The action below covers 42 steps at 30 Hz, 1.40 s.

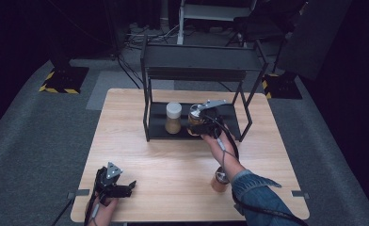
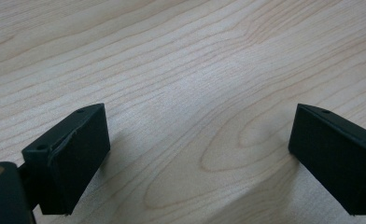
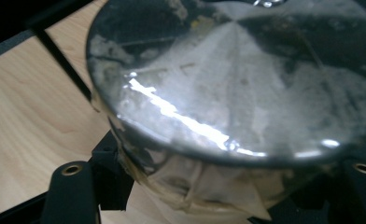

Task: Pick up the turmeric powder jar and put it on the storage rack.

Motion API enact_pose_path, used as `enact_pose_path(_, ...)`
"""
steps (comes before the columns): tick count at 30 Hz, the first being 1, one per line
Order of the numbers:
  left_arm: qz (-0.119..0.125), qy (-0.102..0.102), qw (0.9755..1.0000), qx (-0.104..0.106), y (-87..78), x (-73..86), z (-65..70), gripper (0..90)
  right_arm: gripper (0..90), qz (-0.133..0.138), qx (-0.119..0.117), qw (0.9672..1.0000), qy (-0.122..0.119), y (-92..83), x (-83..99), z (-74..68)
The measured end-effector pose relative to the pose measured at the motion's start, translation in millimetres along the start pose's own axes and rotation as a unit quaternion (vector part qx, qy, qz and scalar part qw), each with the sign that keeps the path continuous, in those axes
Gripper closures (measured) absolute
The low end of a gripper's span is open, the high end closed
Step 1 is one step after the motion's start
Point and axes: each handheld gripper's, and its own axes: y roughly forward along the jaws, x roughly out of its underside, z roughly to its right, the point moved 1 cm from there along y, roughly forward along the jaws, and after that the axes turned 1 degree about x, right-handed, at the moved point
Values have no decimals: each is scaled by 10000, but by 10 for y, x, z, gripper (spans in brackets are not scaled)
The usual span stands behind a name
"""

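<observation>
A black two-level rack (image 1: pixel 197 62) stands at the far middle of the wooden table (image 1: pixel 173 157). On its lower shelf (image 1: pixel 231 121) a white-lidded jar (image 1: pixel 173 117) of brown contents stands upright. Just right of it is a second jar (image 1: pixel 194 116), and my right gripper (image 1: pixel 196 125) is shut around it. In the right gripper view this jar's shiny metal lid (image 3: pixel 237 84) sits close up between the jaws of the right gripper (image 3: pixel 218 189). My left gripper (image 1: pixel 127 187) rests at the table's front left, open, with bare wood between its jaws (image 2: pixel 200 154).
A third brown jar (image 1: pixel 219 180) stands on the table near the front right, beside the person's denim sleeve (image 1: pixel 258 190). The rack's top shelf overhangs the lower one. Dark floor, stands and cables surround the table.
</observation>
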Motion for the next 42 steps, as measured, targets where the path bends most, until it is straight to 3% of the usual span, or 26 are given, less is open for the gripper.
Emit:
enact_pose_path(2,-5,-1,10000,6,1,-3,-3,53,308,-188,41,9998,27,191,-76,88)
enact_pose_path(9,-10,6,10000,10,2,-6,-5,53,307,-506,73,9987,38,509,-130,259)
enact_pose_path(13,-9,6,10000,10,3,-6,-4,53,307,-614,23,9981,-64,592,-131,331)
enact_pose_path(15,-11,6,10000,9,2,-6,-4,53,307,-589,-104,9982,-49,604,-126,394)
enact_pose_path(17,-9,5,10000,9,3,-6,-4,53,307,-532,-123,9983,-192,592,-121,412)
enact_pose_path(19,-11,3,10000,1,4,-8,-3,52,307,-526,-138,9983,-186,589,-110,422)
enact_pose_path(30,-21,-6,10000,-5,2,-10,0,52,307,-573,-61,9980,-271,539,-145,391)
enact_pose_path(42,-21,-7,10000,-6,2,-10,0,52,307,-394,-89,9990,-180,490,-139,527)
